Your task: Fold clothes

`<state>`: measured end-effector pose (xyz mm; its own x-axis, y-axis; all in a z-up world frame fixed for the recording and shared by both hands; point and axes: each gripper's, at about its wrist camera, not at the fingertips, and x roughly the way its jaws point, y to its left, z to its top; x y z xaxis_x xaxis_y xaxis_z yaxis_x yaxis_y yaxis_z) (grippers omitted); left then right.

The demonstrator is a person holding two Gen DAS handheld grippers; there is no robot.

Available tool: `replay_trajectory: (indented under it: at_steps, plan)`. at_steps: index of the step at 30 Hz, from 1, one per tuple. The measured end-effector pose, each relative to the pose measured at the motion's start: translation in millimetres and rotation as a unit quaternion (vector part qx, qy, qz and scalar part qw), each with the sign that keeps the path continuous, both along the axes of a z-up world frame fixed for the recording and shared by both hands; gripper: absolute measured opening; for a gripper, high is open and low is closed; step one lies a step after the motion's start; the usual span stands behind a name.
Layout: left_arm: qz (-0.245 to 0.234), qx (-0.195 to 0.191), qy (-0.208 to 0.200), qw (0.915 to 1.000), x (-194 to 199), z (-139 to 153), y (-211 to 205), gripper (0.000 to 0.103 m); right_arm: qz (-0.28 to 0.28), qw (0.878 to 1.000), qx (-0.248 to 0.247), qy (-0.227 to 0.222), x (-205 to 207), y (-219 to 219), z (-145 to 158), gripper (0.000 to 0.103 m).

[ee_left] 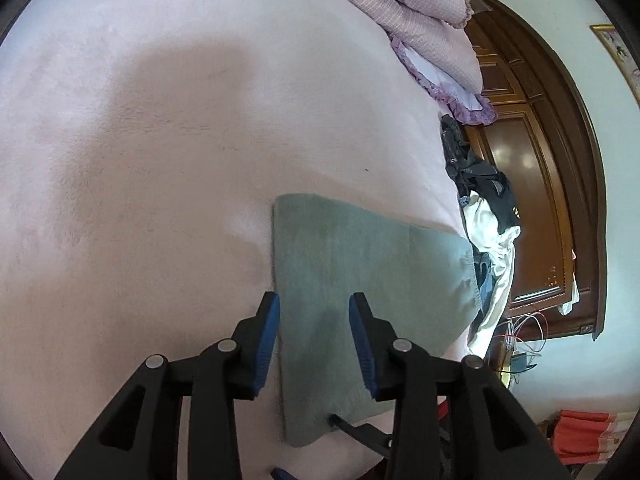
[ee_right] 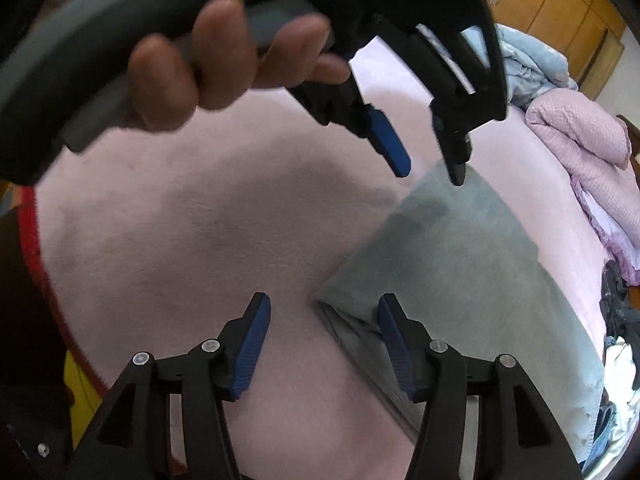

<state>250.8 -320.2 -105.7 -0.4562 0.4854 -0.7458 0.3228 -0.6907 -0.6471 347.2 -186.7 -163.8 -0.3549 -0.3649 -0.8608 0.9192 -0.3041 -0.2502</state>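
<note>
I note both the left gripper (ee_left: 314, 308) and the right gripper (ee_right: 324, 312) spread apart, holding nothing, above the folded grey-green garment (ee_left: 360, 272) lying flat on the pink bed (ee_left: 160, 160).

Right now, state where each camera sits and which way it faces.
Left wrist: on the left gripper, looking down at the green folded cloth on the pink bed; own open fingers show.
Right wrist: on the right gripper, facing the cloth's corner; the left gripper and the hand holding it show.
Shared: cloth, bed, pink quilt.
</note>
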Motion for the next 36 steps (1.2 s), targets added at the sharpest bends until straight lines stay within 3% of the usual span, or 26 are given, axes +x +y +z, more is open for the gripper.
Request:
replay_trajectory:
  at_steps: [4,7,8,14,17,19,20,22,23,25,26,30,36]
  plan:
    - [0.002,0.009,-0.007,0.9999,-1,-9,-8,0.032,0.004,1.0,0.001,0.012,0,-2,-5,0.055]
    - [0.018,0.031,-0.003,0.9994,-1,-15,-15,0.032,0.006,1.0,-0.006,0.01,-2,1,-5,0.039]
    - [0.023,0.038,-0.002,0.999,-1,-17,-17,0.032,0.007,1.0,-0.009,0.01,-3,2,-5,0.028]
    - [0.064,0.082,0.001,0.9946,-10,-28,-32,0.036,0.011,1.0,-0.023,0.005,-8,7,-5,0.026]
    - [0.066,0.105,-0.009,0.9923,-18,-38,-33,0.044,0.012,0.999,-0.031,-0.002,-10,9,-5,0.025]
    - [0.055,0.118,-0.006,0.9915,-26,-42,-30,0.06,0.011,0.999,-0.035,-0.006,-11,11,-4,0.025]
    - [0.052,0.124,0.001,0.9909,-29,-41,-28,0.074,0.011,0.999,-0.037,-0.007,-12,11,-4,0.025]
    - [0.041,0.133,0.012,0.9902,-39,-39,-23,0.075,0.014,0.999,-0.036,-0.004,-11,11,-4,0.025]
    - [0.028,0.135,0.015,0.9904,-44,-39,-19,0.072,0.016,0.999,-0.035,-0.001,-11,10,-4,0.025]
    - [-0.002,0.103,0.009,0.9947,-54,-38,-7,0.047,0.019,0.999,-0.034,0.004,-10,10,-5,0.025]
    - [-0.016,0.084,0.003,0.9964,-56,-38,-3,0.028,0.02,0.999,-0.035,0.004,-10,10,-5,0.025]
    - [-0.009,0.09,0.01,0.9958,-49,-34,-8,0.02,0.019,0.999,-0.041,-0.001,-10,12,-2,0.024]
    - [-0.004,0.054,0.004,0.9985,-45,-14,-2,0.019,0.005,0.996,-0.075,-0.039,-19,22,16,0.018]
